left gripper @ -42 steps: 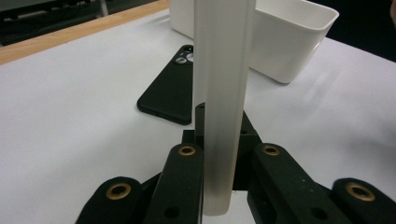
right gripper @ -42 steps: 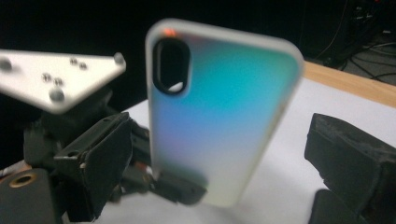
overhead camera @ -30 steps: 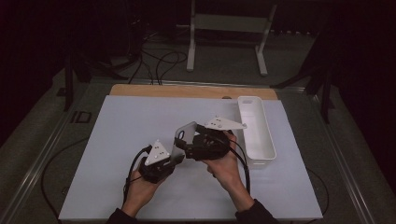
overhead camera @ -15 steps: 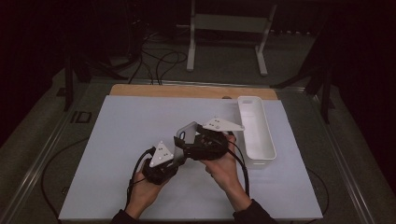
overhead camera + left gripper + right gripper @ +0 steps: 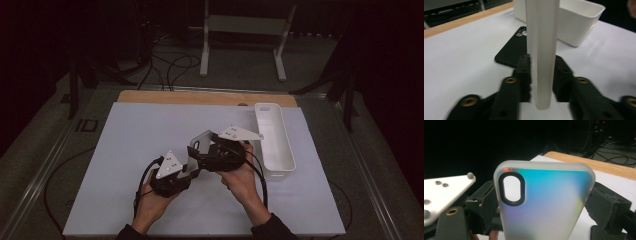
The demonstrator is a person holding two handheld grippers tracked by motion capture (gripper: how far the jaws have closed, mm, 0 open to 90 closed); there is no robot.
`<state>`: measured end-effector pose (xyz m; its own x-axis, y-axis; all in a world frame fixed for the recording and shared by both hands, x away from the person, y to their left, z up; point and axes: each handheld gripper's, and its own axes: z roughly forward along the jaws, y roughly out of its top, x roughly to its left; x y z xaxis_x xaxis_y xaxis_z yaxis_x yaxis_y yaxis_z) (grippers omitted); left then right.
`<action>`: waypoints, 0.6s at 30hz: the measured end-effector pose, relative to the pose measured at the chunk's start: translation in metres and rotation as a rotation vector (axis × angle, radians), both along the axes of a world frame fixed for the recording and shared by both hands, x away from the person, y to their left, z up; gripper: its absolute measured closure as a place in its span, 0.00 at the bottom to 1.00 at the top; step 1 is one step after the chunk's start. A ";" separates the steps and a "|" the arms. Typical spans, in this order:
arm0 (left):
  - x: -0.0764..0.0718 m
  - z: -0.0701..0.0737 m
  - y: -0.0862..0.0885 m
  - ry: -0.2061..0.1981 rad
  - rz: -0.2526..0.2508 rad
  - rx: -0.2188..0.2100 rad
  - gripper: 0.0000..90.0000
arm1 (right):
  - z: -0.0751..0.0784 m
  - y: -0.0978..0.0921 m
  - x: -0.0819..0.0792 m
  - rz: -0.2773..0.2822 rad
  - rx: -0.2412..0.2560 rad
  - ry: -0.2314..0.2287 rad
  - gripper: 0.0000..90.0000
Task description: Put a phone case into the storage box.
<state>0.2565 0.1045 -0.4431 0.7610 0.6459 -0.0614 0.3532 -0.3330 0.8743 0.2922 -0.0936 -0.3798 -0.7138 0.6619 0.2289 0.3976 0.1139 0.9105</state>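
A frosted, translucent phone case (image 5: 200, 142) with an oval camera cut-out is held up above the middle of the white table. My left gripper (image 5: 192, 162) comes at it from the near left. In the left gripper view the case (image 5: 541, 50) stands edge-on, and my left gripper (image 5: 541, 72) is shut on its two flat faces. My right gripper (image 5: 199, 152) points left. In the right gripper view the case (image 5: 544, 205) shows its broad iridescent back, and my right gripper (image 5: 544, 202) has its pads (image 5: 605, 203) against the long edges.
A black phone case (image 5: 512, 51) lies flat on the table just beyond the held one. A white rectangular bin (image 5: 274, 140) stands at the right, also in the left gripper view as the bin (image 5: 579, 22). The table's wooden far edge (image 5: 200, 96) runs behind.
Both grippers stay together at the case. The left hand has shifted only slightly.
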 end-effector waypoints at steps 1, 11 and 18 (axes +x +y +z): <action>0.000 0.001 0.001 -0.001 0.002 0.000 0.68 | 0.000 -0.001 0.000 0.001 0.001 0.000 0.19; 0.000 0.012 0.017 -0.039 0.080 -0.027 0.24 | 0.002 -0.011 0.002 -0.020 -0.003 -0.010 0.19; 0.001 0.020 0.034 -0.056 0.115 -0.031 0.00 | 0.005 -0.020 0.004 -0.037 -0.011 -0.018 0.19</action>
